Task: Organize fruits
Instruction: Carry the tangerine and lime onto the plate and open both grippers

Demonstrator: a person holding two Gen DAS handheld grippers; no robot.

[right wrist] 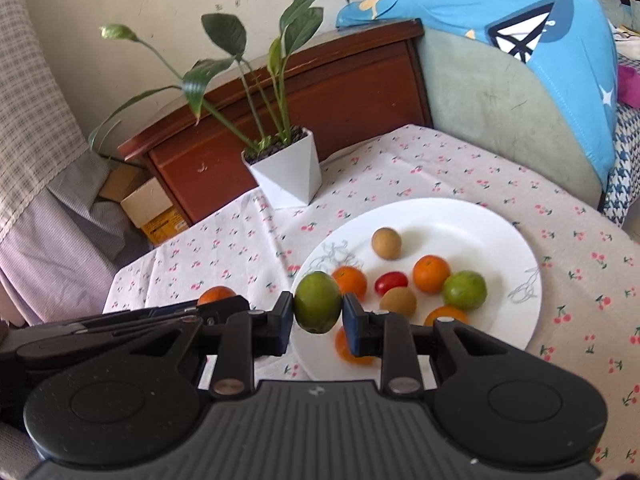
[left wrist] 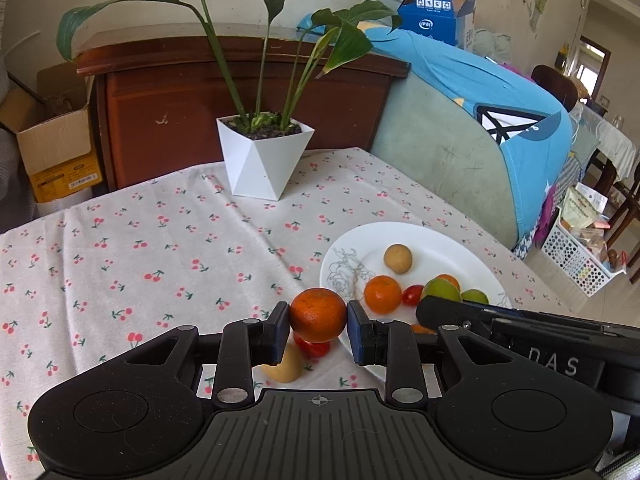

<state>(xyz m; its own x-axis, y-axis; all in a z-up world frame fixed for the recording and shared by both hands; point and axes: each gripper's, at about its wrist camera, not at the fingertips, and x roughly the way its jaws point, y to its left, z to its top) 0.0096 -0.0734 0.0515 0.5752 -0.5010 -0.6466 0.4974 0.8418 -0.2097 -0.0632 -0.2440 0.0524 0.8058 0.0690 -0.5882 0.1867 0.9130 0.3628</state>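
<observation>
Left wrist view
- Left hand-held gripper (left wrist: pixel 319 322) clamped on an orange mandarin (left wrist: pixel 318 314), pads pressing both sides, fruit lifted off the cloth.
- Below the held mandarin, on the tabletop (left wrist: pixel 160 248) with its cherry-print cloth: a red cherry tomato (left wrist: pixel 314 347) and a tan round fruit (left wrist: pixel 286 366), both partly hidden by the fingers.
- White plate (left wrist: pixel 440 240) to the right, just past the mandarin. On it: a tan round fruit (left wrist: pixel 397 257), an orange (left wrist: pixel 382 294), a small red tomato (left wrist: pixel 412 294), a green fruit (left wrist: pixel 441 290) with another orange partly behind it, and a second green fruit (left wrist: pixel 475 296) at the edge of the other tool.
- Right hand-held gripper's black body (left wrist: pixel 520 328) enters from the right, over the plate's near side.
- White faceted pot with a leafy plant (left wrist: pixel 264 160) at the far side of the tabletop.

Right wrist view
- Right hand-held gripper (right wrist: pixel 318 312) clamped on a green fruit (right wrist: pixel 318 307), held above the plate's (right wrist: pixel 480 224) near-left rim.
- On the plate: tan fruit (right wrist: pixel 386 243), two oranges (right wrist: pixel 351 282) (right wrist: pixel 431 274), red tomato (right wrist: pixel 391 283), brownish fruit (right wrist: pixel 398 301), green fruit (right wrist: pixel 464 290), an orange (right wrist: pixel 446 315) behind the right finger, another orange (right wrist: pixel 346 347) under the held fruit.
- Left hand-held gripper (right wrist: pixel 160 316) at left, its mandarin (right wrist: pixel 216 295) just showing above it.
</observation>
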